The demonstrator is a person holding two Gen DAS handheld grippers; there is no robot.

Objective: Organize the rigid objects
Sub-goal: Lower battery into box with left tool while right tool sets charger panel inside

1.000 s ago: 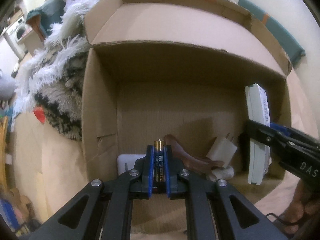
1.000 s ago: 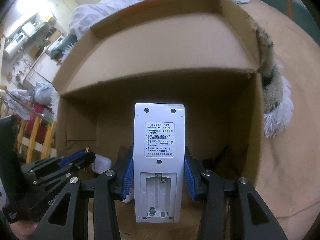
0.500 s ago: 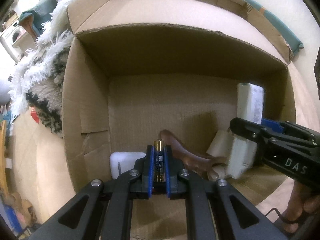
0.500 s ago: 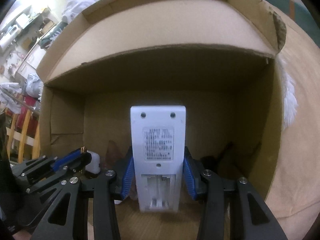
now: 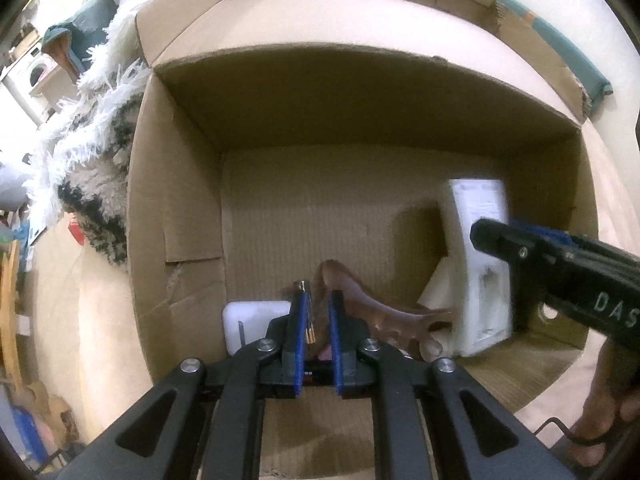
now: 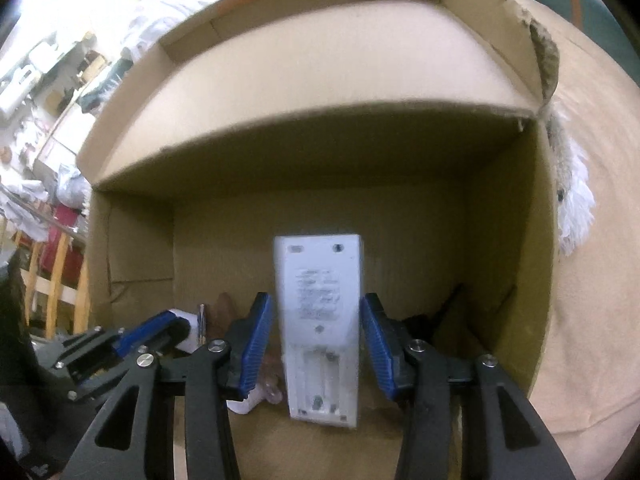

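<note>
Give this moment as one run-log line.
left gripper: open, battery beside one pad | right gripper: open around remote control | place: inside cardboard box

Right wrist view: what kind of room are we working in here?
Probably a lived-in home, likely a bedroom: white bedding and a shaggy rug lie behind the cardboard box, with cluttered shelves further back and what looks like a washing machine.

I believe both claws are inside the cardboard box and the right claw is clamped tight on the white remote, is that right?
Not quite: the right wrist view shows the right claw open, with a gap on each side of the white remote. Both claws are indeed inside the cardboard box.
</note>
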